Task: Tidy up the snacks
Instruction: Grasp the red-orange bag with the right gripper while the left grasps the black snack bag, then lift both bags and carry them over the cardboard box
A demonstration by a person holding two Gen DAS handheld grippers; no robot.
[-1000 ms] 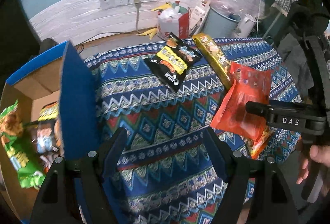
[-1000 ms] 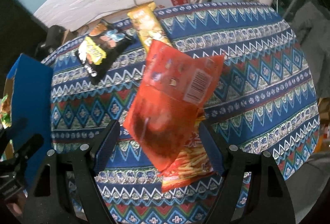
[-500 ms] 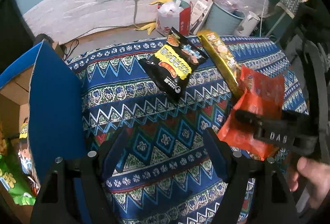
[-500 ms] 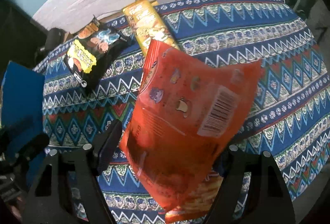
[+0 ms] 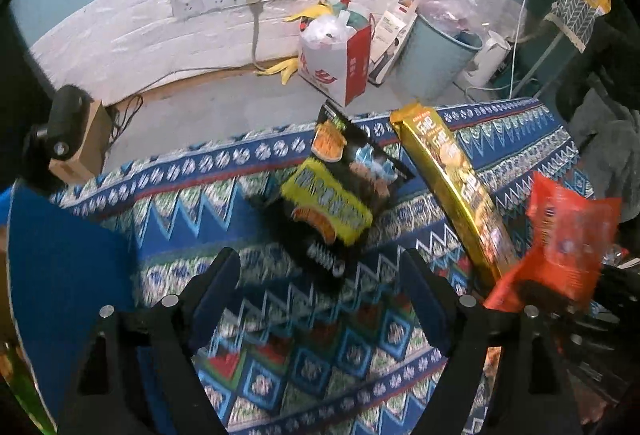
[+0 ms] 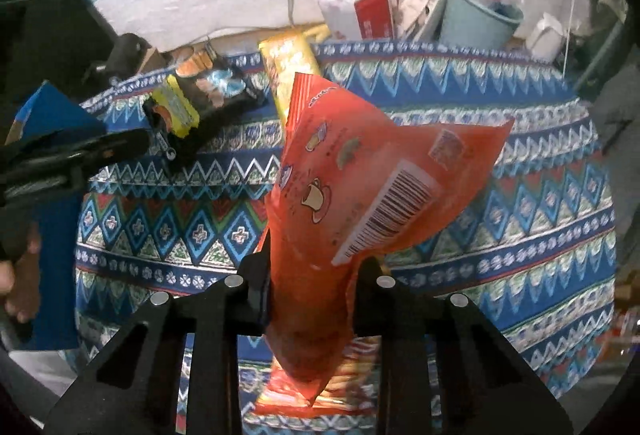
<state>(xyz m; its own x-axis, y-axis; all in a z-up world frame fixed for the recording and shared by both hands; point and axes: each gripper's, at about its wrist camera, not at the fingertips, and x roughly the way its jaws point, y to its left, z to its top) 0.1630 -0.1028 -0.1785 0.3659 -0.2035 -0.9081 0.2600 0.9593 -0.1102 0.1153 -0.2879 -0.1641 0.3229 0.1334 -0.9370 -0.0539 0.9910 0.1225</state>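
patterned blue cloth (image 5: 248, 195) covers the table in the left wrist view; the left gripper (image 5: 320, 275), jaws opening with nothing between them, hangs just near of the black snack bag (image 5: 344, 195), gold packet (image 5: 452, 187) to its right. right wrist view: the right gripper (image 6: 312, 275) is clamped on the orange bag (image 6: 360, 187), raised above another orange pack (image 6: 344, 387) lying on the cloth.

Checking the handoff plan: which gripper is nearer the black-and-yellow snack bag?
Left. The left gripper hangs just short of the black-and-yellow snack bag, jaws opening, nothing between them. The right gripper is off to its side, shut on the orange bag.
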